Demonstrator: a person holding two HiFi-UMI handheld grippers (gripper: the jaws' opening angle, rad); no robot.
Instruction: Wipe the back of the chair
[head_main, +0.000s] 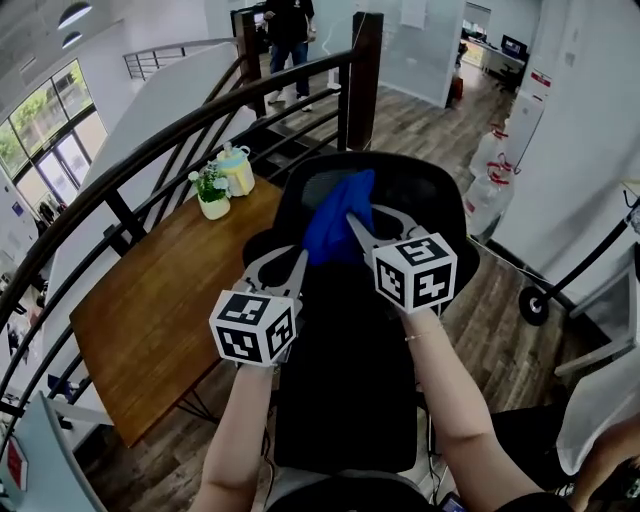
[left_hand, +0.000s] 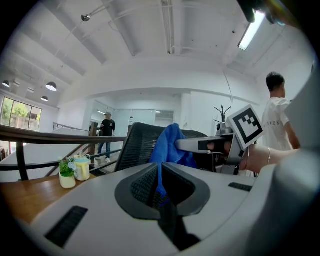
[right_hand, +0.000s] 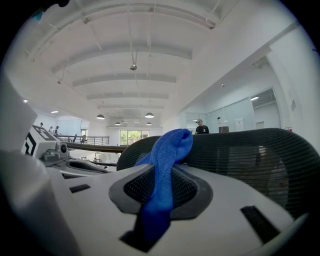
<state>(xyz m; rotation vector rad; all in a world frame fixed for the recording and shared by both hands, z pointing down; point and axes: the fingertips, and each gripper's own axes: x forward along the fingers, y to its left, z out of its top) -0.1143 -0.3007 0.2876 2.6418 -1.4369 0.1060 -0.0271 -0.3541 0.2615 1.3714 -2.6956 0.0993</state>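
Note:
A black mesh office chair back (head_main: 425, 195) stands right in front of me. A blue cloth (head_main: 335, 218) is draped over its top left edge. My right gripper (head_main: 352, 222) is shut on the cloth's upper part, and the cloth (right_hand: 167, 150) runs down between its jaws against the chair back (right_hand: 250, 150). My left gripper (head_main: 298, 262) sits lower left, shut on a thin lower strip of the cloth (left_hand: 170, 145). The left gripper view also shows the right gripper (left_hand: 200, 145) and the chair back (left_hand: 137, 145).
A wooden table (head_main: 150, 310) stands to the left with a small potted plant (head_main: 212, 195) and a yellow cup (head_main: 238, 172). A curved black stair railing (head_main: 150, 150) runs behind it. One person (head_main: 288, 40) stands far back; another in white (left_hand: 277, 117) is on the right.

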